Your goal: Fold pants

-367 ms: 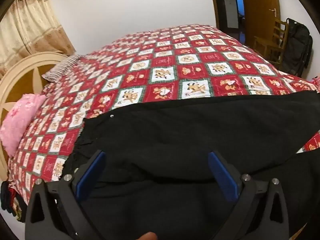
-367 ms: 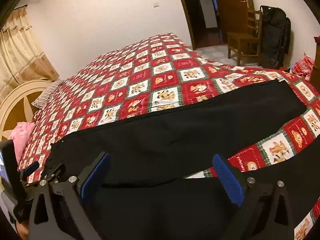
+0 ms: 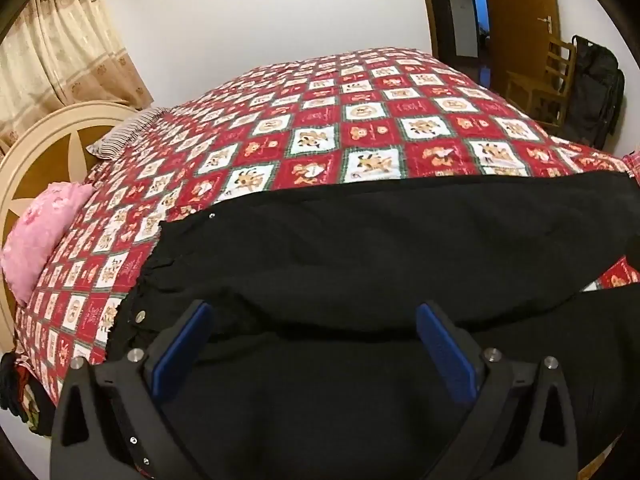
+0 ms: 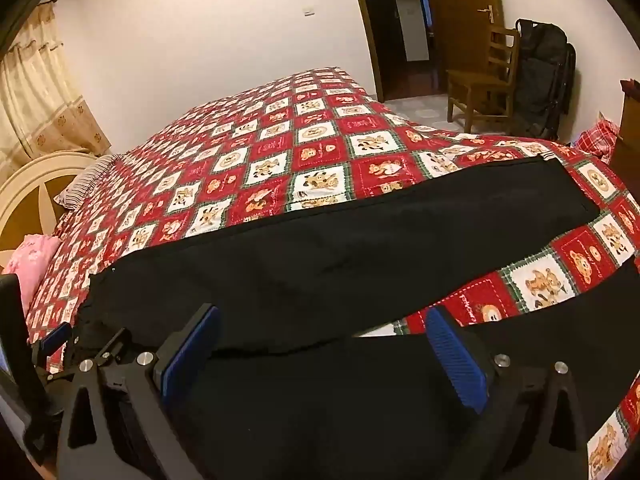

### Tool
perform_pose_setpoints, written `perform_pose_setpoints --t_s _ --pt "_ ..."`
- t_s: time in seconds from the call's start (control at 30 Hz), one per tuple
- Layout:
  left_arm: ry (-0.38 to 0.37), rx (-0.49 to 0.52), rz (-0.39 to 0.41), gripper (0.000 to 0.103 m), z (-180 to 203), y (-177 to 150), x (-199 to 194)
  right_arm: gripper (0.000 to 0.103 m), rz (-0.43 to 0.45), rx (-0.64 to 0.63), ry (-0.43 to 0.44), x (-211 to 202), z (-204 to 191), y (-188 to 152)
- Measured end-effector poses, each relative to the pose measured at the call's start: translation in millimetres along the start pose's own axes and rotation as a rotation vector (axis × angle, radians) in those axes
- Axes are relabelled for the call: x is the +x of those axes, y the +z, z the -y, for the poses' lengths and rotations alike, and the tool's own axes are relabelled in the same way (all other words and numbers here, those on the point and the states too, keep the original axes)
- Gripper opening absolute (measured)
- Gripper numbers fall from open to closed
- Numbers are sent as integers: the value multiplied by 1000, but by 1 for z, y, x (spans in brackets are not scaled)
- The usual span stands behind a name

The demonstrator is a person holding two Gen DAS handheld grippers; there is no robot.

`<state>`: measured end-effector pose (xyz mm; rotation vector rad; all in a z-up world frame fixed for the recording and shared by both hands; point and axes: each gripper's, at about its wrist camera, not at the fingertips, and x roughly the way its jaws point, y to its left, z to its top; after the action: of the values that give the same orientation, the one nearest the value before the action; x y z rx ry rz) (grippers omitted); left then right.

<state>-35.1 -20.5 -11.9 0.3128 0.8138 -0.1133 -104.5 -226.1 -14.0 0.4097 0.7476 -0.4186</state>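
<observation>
Black pants point(image 3: 360, 256) lie flat across the near side of the bed, waistband at the left, legs running right. In the right wrist view the pants point(image 4: 340, 248) show two spread legs, the far one ending near the bed's right edge, with quilt showing between them. My left gripper point(image 3: 314, 344) is open and empty, low over the near part of the pants by the waist. My right gripper point(image 4: 322, 344) is open and empty over the near leg, near the crotch. The left gripper point(image 4: 56, 340) shows at the left edge of the right wrist view.
The bed has a red and white checked quilt point(image 3: 360, 132). A pink pillow point(image 3: 36, 236) and a striped pillow point(image 3: 120, 136) lie by the cream headboard point(image 3: 40, 152). A wooden chair point(image 4: 484, 80) and a black bag point(image 4: 544, 76) stand by the brown door at the right.
Both views have shifted only slightly. The pants lie as before and both grippers stay open.
</observation>
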Motion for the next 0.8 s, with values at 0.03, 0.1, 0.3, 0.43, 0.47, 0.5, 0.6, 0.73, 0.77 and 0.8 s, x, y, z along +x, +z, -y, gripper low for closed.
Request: perform_pose_setpoints --t_s 0.03,0.1,0.3,0.43,0.47,0.5,0.6,0.73,0.77,0.8 --pt "-1 -2 -3 103 2 0 0 102 3 -4 -3 -1 0 -1" --pt "-21 -15 -15 103 2 -1 -1 102 9 -12 -8 -3 -1 -1" --pt "-17 -24 -16 103 1 -2 -2 102 7 -37 -16 -2 -12 -2" --pt "2 -19 -1 103 0 -2 -5 102 2 -41 -11 -2 -12 -2" --pt "8 -16 4 103 0 -2 -6 102 1 -40 -11 -1 -13 -2" --pt "14 -14 8 103 1 -2 -7 102 1 -39 -11 -1 -13 -3" --pt "32 -3 18 103 1 -2 -10 102 4 -40 -11 -2 -12 -2" --pt "40 6 34 103 2 -2 -15 102 5 -41 -10 -2 -13 -3" --pt "38 4 35 103 2 -1 -16 102 5 -41 -10 -1 -14 -3" --pt "36 3 35 103 1 -1 -16 102 4 -41 -10 -2 -14 -3"
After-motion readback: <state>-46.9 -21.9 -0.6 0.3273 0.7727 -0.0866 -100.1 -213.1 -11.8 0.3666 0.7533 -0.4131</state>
